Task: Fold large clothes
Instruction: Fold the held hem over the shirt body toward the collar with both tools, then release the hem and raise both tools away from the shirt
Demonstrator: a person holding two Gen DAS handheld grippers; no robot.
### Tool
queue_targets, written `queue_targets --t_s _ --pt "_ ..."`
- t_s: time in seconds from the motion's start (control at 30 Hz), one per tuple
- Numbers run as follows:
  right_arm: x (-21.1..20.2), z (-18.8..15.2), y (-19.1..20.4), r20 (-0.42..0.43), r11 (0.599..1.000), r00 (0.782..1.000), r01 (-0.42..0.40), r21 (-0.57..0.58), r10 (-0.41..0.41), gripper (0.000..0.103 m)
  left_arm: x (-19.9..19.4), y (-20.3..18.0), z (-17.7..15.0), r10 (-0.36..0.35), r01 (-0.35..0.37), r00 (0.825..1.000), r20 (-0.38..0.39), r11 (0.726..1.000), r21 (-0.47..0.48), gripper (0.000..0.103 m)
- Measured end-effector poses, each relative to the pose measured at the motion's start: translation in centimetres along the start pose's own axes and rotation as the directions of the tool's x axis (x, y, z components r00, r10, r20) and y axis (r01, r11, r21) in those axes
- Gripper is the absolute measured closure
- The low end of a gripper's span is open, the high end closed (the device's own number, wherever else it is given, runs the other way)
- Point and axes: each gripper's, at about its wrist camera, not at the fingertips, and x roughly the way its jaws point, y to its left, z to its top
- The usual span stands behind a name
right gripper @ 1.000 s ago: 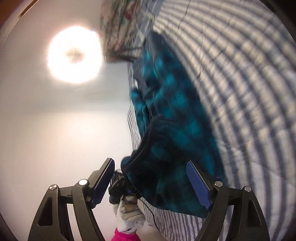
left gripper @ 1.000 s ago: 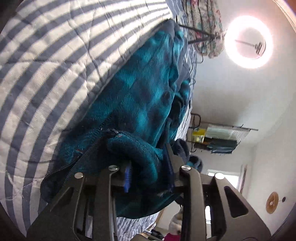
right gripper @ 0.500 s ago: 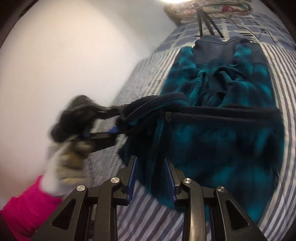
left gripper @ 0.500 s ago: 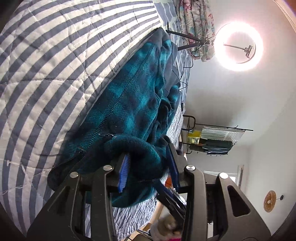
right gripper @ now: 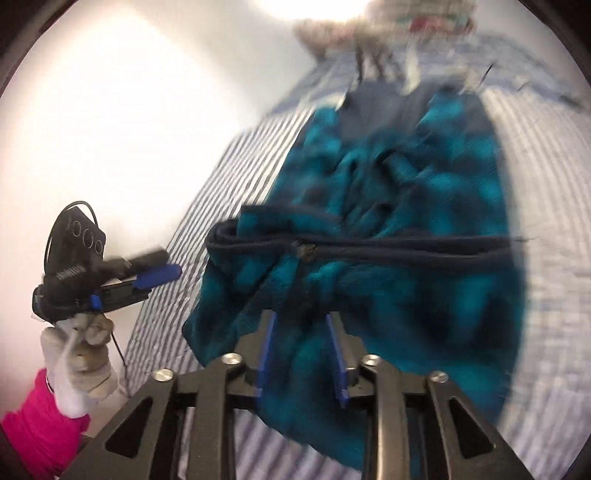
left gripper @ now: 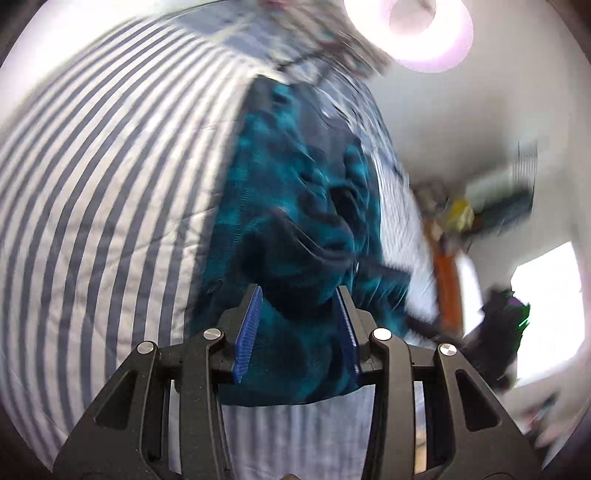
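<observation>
The left claw [left gripper: 299, 325] stood with its jaws apart, no longer clamped on the fleece fold it pinched half a second earlier; in the right wrist view it hung clear off the bed's side edge. The right claw [right gripper: 301, 350] had jaws narrowly parted around teal fabric; whether it gripped could not be told. The teal plaid fleece jacket [right gripper: 406, 266] lay rumpled on the striped quilt [left gripper: 103, 206], open quilt on either side. A ring light [left gripper: 410, 33] glared beyond. Both views were blurred.
</observation>
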Motion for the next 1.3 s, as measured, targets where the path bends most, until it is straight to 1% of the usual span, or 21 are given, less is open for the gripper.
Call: queue_targets --t_s 0.03,0.07,0.1,0.13,0.2,0.27,0.3,0.33,0.37,0.47,0.57,0.63,0.7,0.77,0.83,0.9,0.97,1.0,1.07,1.2,1.3 --pt "-1.4 -0.6 -0.9 0.037 0.998 0.997 0.066 -0.009 -0.066 0.047 0.3 -0.6 -0.2 0.031 -0.031 1.0 0.004 0.998 0.047 0.064" --pt "-1.9 -0.7 -1.7 0.059 0.994 0.993 0.106 -0.006 -0.106 0.038 0.8 -1.0 -0.3 0.06 -0.06 0.998 0.009 0.994 0.09 0.065" --pt "-2.6 -1.0 -3.0 0.072 0.989 0.986 0.147 0.014 -0.147 0.038 1.1 -1.0 -0.4 0.066 -0.066 0.998 0.006 0.993 0.099 0.065" --pt "-2.9 -1.2 -4.7 0.059 0.986 0.985 0.159 0.059 -0.162 0.039 1.6 -0.9 -0.3 0.074 -0.074 0.997 -0.001 0.992 0.098 0.069" --pt "-2.5 -1.4 -7.0 0.031 0.982 0.99 0.131 0.135 -0.136 0.041 2.3 -0.6 -0.3 0.086 -0.084 0.996 -0.012 0.992 0.098 0.079" --pt "-1.3 -1.5 -8.2 -0.001 0.98 0.994 0.111 0.168 -0.112 0.054 2.9 -0.9 -0.3 0.103 -0.102 0.995 -0.009 0.988 0.119 0.079" --pt "-0.8 -1.4 -8.4 -0.015 0.979 0.994 0.11 0.171 -0.109 0.056 3.0 -1.0 -0.3 0.107 -0.105 0.994 -0.006 0.986 0.132 0.079" --pt "-0.3 -1.4 -8.5 -0.026 0.98 0.994 0.107 0.169 -0.104 0.064 3.3 -1.3 -0.2 0.123 -0.121 0.992 -0.001 0.981 0.152 0.079" --pt "0.1 -1.3 -8.4 -0.033 0.982 0.995 0.102 0.158 -0.098 0.08 3.7 -1.6 0.1 0.134 -0.133 0.991 0.004 0.977 0.165 0.079" --pt "0.3 -0.9 -7.7 -0.026 0.984 0.989 0.149 0.097 -0.148 0.089 5.0 -1.8 0.8 0.166 -0.166 0.986 0.013 0.97 0.176 0.079" --pt "0.6 -0.9 -7.8 -0.047 0.973 0.975 0.22 0.071 -0.217 0.09 7.4 -1.2 1.6 0.216 -0.212 0.976 -0.005 0.965 0.153 0.079" --pt "1.7 -1.4 -7.8 -0.079 0.962 0.963 0.264 0.064 -0.258 0.091 9.7 -0.3 2.2 0.265 -0.257 0.964 -0.032 0.955 0.149 0.079" --pt "2.6 -1.9 -7.5 -0.096 0.951 0.948 0.307 0.036 -0.302 0.091 10.6 0.3 2.4 0.257 -0.253 0.966 -0.014 0.958 0.135 0.079" --pt "2.3 -1.9 -7.3 -0.099 0.948 0.944 0.318 0.025 -0.315 0.09 10.4 0.4 2.6 0.25 -0.246 0.968 -0.022 0.961 0.125 0.079" --pt "1.2 -1.8 -7.0 -0.09 0.947 0.945 0.319 0.037 -0.315 0.088 9.1 0.0 2.4 0.264 -0.259 0.965 -0.01 0.954 0.148 0.08" --pt "-0.4 -1.7 -5.9 -0.045 0.943 0.942 0.333 0.022 -0.332 0.085 7.4 -0.9 1.7 0.282 -0.282 0.959 0.027 0.94 0.191 0.08" --pt "-2.3 -2.0 -4.1 0.025 0.943 0.943 0.332 -0.013 -0.331 0.083 5.3 -2.1 0.2 0.246 -0.253 0.968 0.056 0.941 0.227 0.08" --pt "-3.3 -2.3 -3.0 0.065 0.954 0.953 0.299 -0.024 -0.297 0.081 4.6 -2.6 -0.5 0.222 -0.229 0.973 0.057 0.943 0.24 0.08" --pt "-3.9 -2.9 -1.6 0.092 0.965 0.963 0.258 -0.047 -0.253 0.078 3.7 -4.0 -2.5 0.198 -0.207 0.978 0.062 0.933 0.295 0.08" --pt "-2.3 -4.8 0.9 0.057 0.957 0.965 0.26 -0.131 -0.254 0.079 4.9 -5.1 -5.2 0.208 -0.199 0.978 0.01 0.918 0.343 0.08" --pt "0.1 -6.3 1.2 -0.029 0.95 0.961 0.265 -0.167 -0.274 0.078 6.5 -4.6 -6.2 0.25 -0.23 0.968 -0.019 0.916 0.328 0.08"
